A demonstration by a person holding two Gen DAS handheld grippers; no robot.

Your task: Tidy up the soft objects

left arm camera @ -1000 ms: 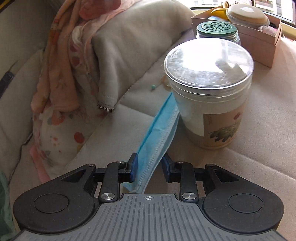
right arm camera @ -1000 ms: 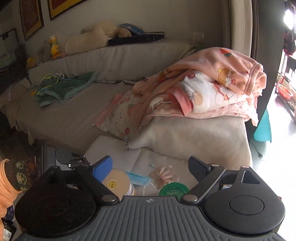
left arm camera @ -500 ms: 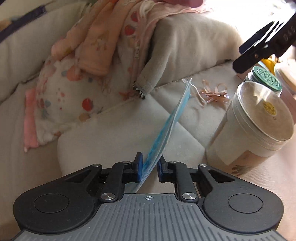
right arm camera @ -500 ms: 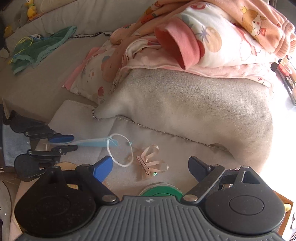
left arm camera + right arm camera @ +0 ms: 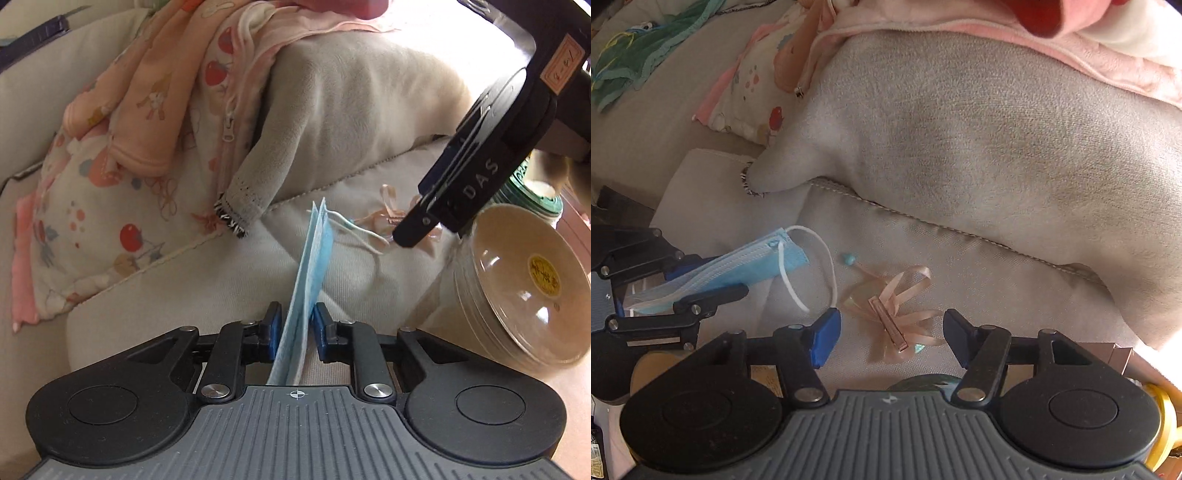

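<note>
I am holding the blue mask point(image 5: 308, 280) in my left tool point(image 5: 295, 325), its two blue pads nearly together and pinching the folded edge; they have just been closing a little further on it than a second ago, when the mask lay slack beside the clear jar point(image 5: 517, 295) with the pads wider apart. Now the mask is standing up on edge away from the jar, its far end pointing toward the grey cushion point(image 5: 351, 122), its white ear loop point(image 5: 364, 234) trailing toward the pink ribbon bow point(image 5: 391, 214).

My right tool point(image 5: 890, 332) is coming down over the bow; a second ago it was looking across the whole sofa, and now it is pointing steeply down at the seat point(image 5: 979, 266) just in front of the cushion. Its jaws have just been narrowing from wide and are standing about half open, one finger on each side of the bow, neither pad pressing it, so it has hold of nothing. In the left view that tool point(image 5: 417, 236) is hanging between the cushion and the jar, where a second ago it was not in view.

The bow is lying flat on the seat, near the mask's loop point(image 5: 812, 273), with a small teal bead point(image 5: 848, 259) beside it. Pink printed clothes point(image 5: 155, 110) are draped over the cushion.
</note>
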